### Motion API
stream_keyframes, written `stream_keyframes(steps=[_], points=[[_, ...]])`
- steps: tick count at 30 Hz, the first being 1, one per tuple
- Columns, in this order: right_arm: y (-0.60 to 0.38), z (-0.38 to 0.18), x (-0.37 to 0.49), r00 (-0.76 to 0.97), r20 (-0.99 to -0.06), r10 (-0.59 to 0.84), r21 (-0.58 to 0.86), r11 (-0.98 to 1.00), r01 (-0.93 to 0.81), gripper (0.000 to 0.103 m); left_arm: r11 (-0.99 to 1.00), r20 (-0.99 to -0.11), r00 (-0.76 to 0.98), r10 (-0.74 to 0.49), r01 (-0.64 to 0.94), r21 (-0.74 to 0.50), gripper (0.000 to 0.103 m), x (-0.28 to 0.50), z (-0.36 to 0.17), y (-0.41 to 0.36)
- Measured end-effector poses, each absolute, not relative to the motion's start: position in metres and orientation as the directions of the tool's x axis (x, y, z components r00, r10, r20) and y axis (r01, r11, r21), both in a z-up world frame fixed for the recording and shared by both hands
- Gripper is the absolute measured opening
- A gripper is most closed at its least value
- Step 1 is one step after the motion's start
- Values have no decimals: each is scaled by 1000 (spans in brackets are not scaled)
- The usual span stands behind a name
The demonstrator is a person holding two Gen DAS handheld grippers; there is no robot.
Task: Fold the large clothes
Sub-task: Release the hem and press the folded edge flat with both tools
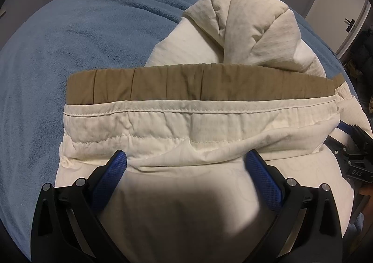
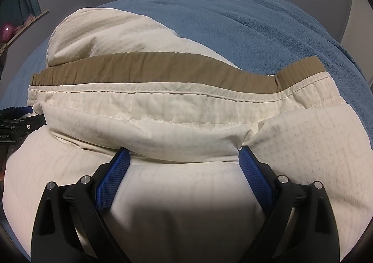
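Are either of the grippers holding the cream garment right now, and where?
Neither. Left gripper and right gripper are open, fingers spread over the cream garment.

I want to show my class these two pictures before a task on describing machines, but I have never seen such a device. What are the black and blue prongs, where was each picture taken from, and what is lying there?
There is no robot here. A person holds a two-fingered tool in each hand, with a wide-angle camera looking forward along its fingers. One picture comes from the left hand-held gripper, the other from the right hand-held gripper. The blue parts are finger pads.

A cream garment with a tan waistband lies partly folded on a blue blanket. Both grippers are open, fingers spread, their tips at a fold of the cloth. Nothing is clamped.
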State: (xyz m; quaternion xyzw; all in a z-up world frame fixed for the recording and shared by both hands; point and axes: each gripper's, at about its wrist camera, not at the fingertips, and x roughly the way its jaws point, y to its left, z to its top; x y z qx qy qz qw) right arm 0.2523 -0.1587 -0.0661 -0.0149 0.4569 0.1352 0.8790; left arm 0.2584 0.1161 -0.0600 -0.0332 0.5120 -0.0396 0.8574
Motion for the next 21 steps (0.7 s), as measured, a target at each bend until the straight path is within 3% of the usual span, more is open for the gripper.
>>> stream_keyframes(steps=[21], points=[[-159, -68, 253, 547, -807, 223, 93, 963, -254, 90, 995, -876, 473, -100, 34, -95, 98, 261, -62, 114]])
